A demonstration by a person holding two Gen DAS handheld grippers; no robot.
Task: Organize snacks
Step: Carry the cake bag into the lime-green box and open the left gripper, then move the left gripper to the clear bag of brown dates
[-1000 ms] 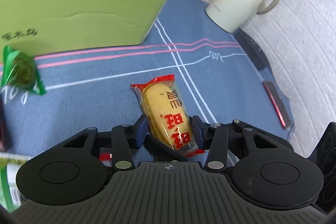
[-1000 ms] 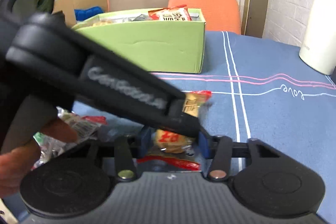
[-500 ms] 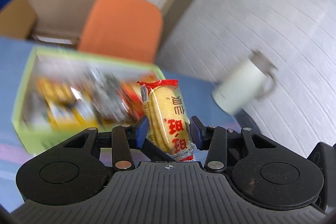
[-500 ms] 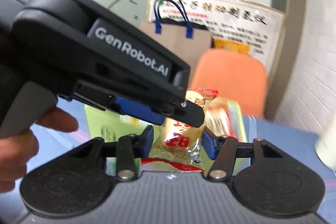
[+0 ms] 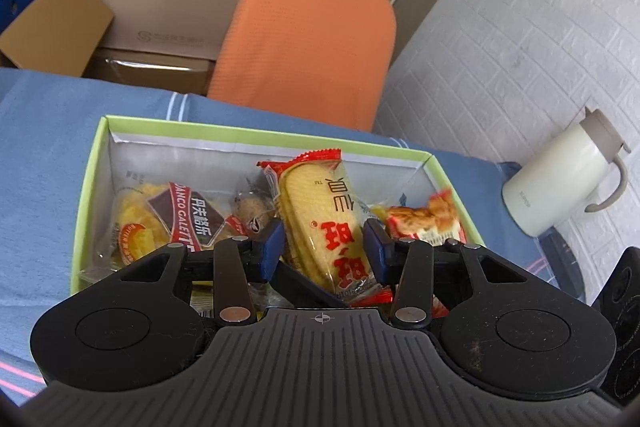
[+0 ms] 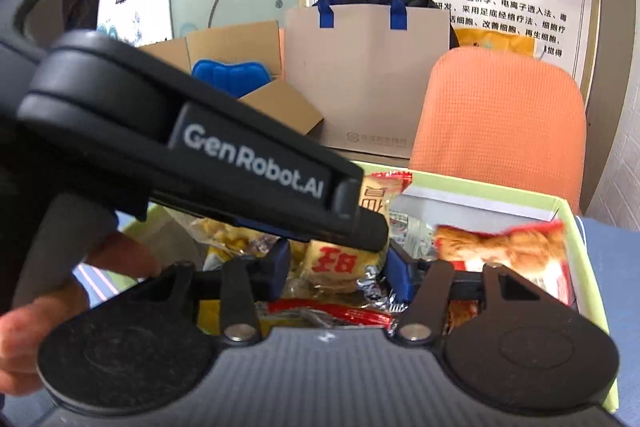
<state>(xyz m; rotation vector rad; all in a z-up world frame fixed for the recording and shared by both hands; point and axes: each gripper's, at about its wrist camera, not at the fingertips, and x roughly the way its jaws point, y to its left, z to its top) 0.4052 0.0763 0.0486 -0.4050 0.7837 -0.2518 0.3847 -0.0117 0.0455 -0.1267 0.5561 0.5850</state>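
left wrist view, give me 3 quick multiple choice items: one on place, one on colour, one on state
1. Where is the white jug relative to the green box?
A. inside it
B. to its right, by the brick wall
C. on the chair

2. What colour is the chair behind the box?
A. orange
B. black
C. purple

3. What is the left gripper doing?
A. hanging empty
B. holding a cup
C. gripping a rice cracker pack above the box

Answers: 1 B, the jug stands outside the box near the wall. 2 A, its backrest is orange. 3 C, the pack sits clamped between the fingers.
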